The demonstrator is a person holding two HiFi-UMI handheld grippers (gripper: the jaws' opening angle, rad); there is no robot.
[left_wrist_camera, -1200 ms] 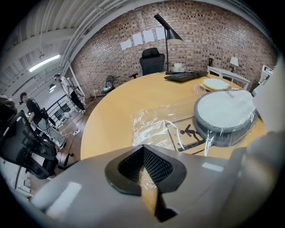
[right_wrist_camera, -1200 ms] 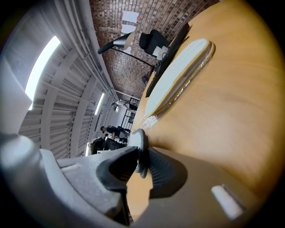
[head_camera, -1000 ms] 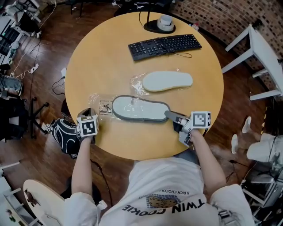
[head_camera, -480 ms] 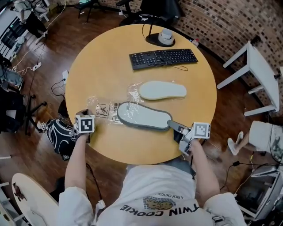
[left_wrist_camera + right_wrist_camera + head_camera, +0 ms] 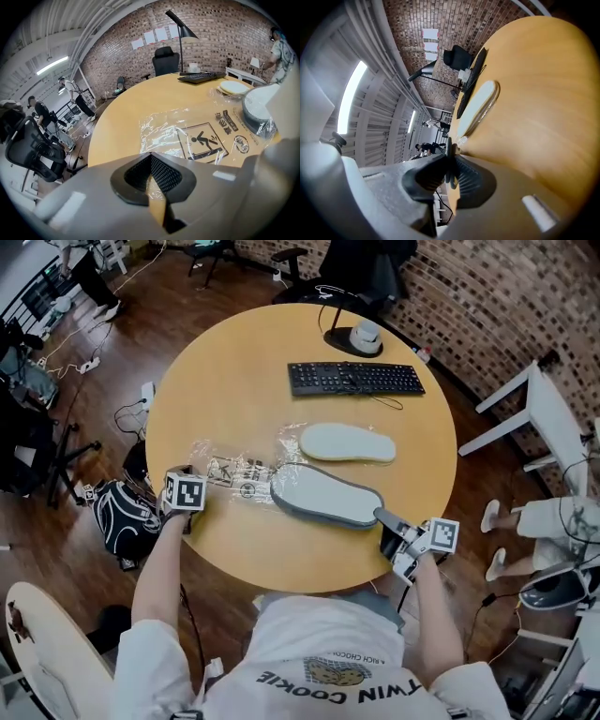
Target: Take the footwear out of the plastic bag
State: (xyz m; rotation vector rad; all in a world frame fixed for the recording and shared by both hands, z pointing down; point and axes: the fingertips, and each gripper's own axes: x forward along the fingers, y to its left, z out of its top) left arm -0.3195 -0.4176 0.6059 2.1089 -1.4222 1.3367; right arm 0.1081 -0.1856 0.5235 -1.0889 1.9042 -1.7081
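A grey-rimmed slipper (image 5: 328, 495) lies on the round wooden table (image 5: 225, 381), with only its left tip still at the mouth of the clear plastic bag (image 5: 232, 472). My right gripper (image 5: 384, 518) is shut on the slipper's right end, and its jaws are closing tighter on the thin rim (image 5: 451, 161). My left gripper (image 5: 197, 486) is shut on the bag's left edge. In the left gripper view the bag (image 5: 197, 136) runs flat from the jaws toward the slipper (image 5: 262, 110). A second pale slipper (image 5: 347, 442) lies bare just behind.
A black keyboard (image 5: 356, 379) and a lamp base (image 5: 361, 337) sit at the table's far side. A white bench (image 5: 539, 418) stands to the right. A black bag (image 5: 122, 521) lies on the floor at the left, below the table edge.
The grey slipper has slid right, out of the bag, with my right gripper. The bag now lies flat and stretched from my left gripper, which kept its hold.
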